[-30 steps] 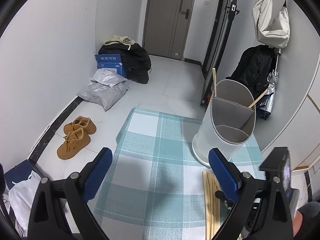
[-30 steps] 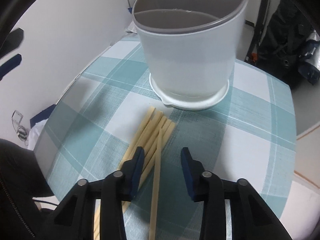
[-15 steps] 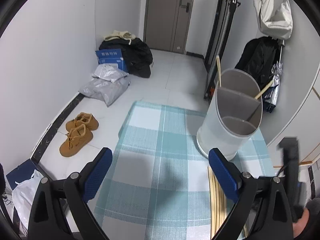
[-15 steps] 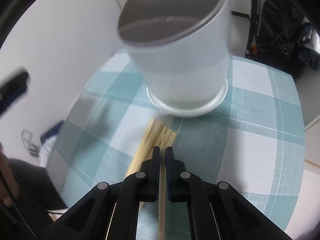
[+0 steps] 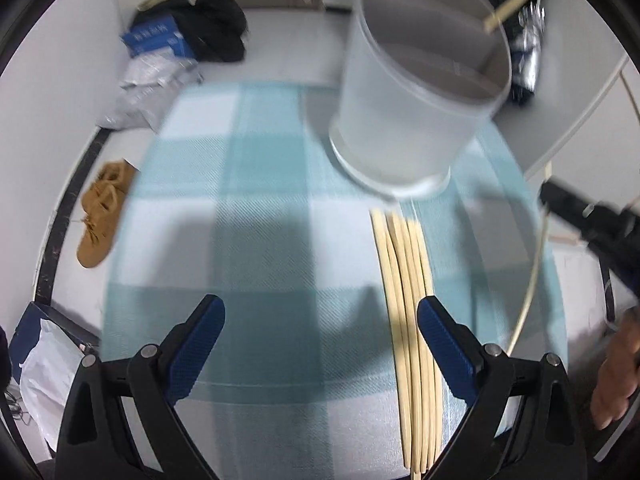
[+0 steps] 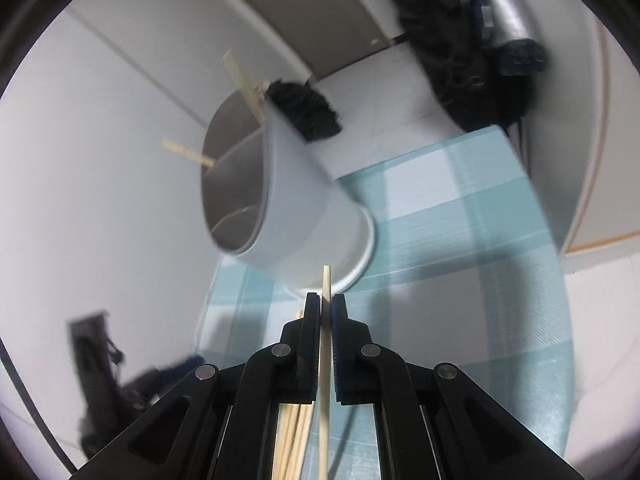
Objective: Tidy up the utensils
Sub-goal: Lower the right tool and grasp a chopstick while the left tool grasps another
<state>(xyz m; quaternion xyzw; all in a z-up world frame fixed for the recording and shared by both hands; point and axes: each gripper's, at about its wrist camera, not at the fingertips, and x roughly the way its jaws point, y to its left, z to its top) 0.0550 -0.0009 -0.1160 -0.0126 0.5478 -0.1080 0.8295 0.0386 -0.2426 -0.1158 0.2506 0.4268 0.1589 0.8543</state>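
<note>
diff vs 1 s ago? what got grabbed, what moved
The right gripper closed on one chopstick and lifted it off the pile, rolling as it rose. The left gripper dipped toward the checked tablecloth, jaws wide and empty. Unchanged: the utensil holder with two chopsticks already in it, and the rest of the pile.

Your tabletop (image 5: 260, 216) wears a teal and white checked cloth. On it you have a white utensil holder (image 5: 408, 120) standing on its round base at the far side, and a bundle of pale chopsticks (image 5: 404, 280) lying side by side just before it.
</note>
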